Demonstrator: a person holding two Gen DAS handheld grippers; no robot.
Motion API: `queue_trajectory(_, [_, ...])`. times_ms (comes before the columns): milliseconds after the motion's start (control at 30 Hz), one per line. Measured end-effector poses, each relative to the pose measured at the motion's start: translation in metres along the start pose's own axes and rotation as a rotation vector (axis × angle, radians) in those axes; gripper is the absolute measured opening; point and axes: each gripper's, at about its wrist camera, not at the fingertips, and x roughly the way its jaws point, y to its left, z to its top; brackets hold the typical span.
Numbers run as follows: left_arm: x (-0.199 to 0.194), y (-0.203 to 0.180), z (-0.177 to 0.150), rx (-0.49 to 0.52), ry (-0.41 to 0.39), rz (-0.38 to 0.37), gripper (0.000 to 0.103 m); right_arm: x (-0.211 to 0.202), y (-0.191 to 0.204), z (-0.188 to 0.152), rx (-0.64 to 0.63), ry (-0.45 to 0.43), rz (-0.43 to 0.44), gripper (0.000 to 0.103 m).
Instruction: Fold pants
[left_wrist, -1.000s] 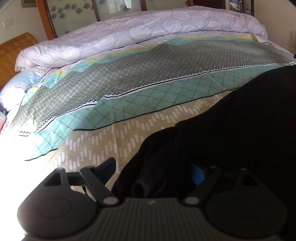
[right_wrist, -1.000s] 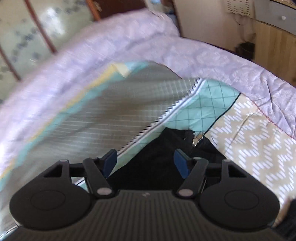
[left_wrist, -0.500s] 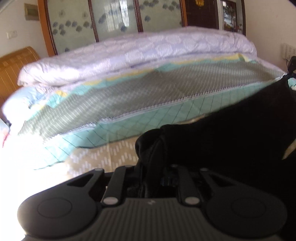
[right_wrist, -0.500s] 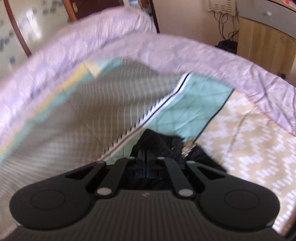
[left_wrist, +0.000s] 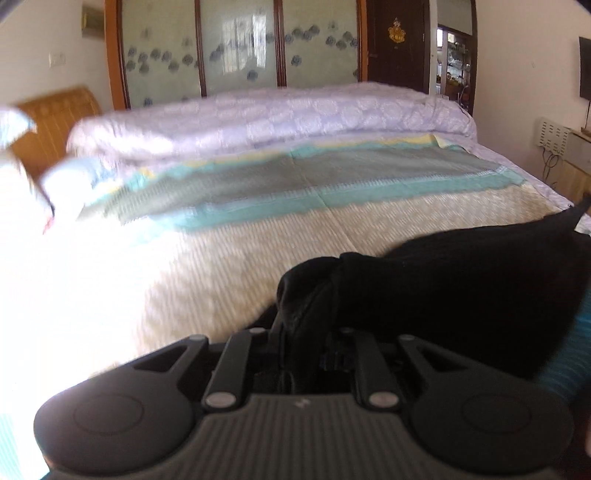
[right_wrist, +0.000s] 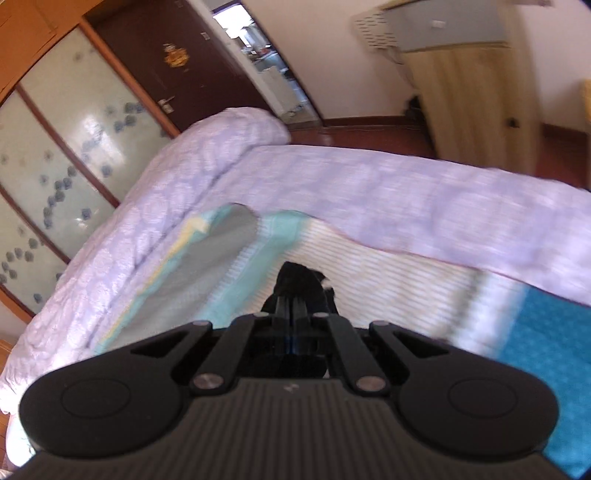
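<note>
Over on the left, the left tool (left_wrist: 301, 332) has its jaws drawn in tight, and there's a bunched fold of the black pants (left_wrist: 461, 291) pinched right between them. The dark fabric spreads away to the right from that grip, a broad sheet of it raised above the bed (left_wrist: 258, 251), with one pointed corner sticking up at the far right edge of the left wrist view. Behind it, the patterned bedspread (left_wrist: 332, 184) runs in cream, teal and grey bands, and a rolled lilac quilt (left_wrist: 277, 118) lies along the far side in front of the glass-panelled wardrobe (left_wrist: 240, 48). The wooden headboard (left_wrist: 55, 114) sits at the far left.

Across to the right side now: the right tool (right_wrist: 295, 314) is closed down just as firmly, only a small dark tuft of the pants (right_wrist: 299, 284) poking out past the fingertips. Below it, the same striped bedspread (right_wrist: 369, 266) is in view, blurred, with the lilac quilt (right_wrist: 369, 184) wrapping the bed's edge. A dark brown door (right_wrist: 177, 62) stands beyond, and a wooden cabinet (right_wrist: 476, 96) at the upper right.
</note>
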Motion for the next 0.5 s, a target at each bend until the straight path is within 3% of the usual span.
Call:
queue_trajectory(67, [-0.008, -0.014, -0.03, -0.016, 0.053, -0.016, 0.012, -0.007, -0.033, -0.021, 0.02, 0.021, -0.052, 0.004])
queue_trajectory(167, [0.001, -0.031, -0.065, 0.007, 0.151, -0.032, 0.017, 0.002, -0.071, -0.051, 0.054, 0.081, -0.206, 0.009])
queue_trajectory(233, [0.004, -0.038, -0.078, 0.033, 0.184, 0.02, 0.021, 0.007, -0.088, -0.063, 0.108, 0.131, -0.244, 0.01])
queue_trajectory(300, [-0.006, -0.034, -0.08, -0.019, 0.174, 0.003, 0.025, -0.005, -0.092, -0.066, 0.176, 0.08, -0.22, 0.016])
queue_trajectory(367, [-0.024, -0.026, -0.078, -0.072, 0.131, -0.029, 0.033, -0.02, -0.078, -0.067, 0.154, 0.015, -0.209, 0.041])
queue_trajectory(500, [-0.059, 0.009, -0.071, -0.236, -0.001, -0.071, 0.057, -0.054, -0.035, -0.075, 0.002, -0.111, -0.153, 0.042])
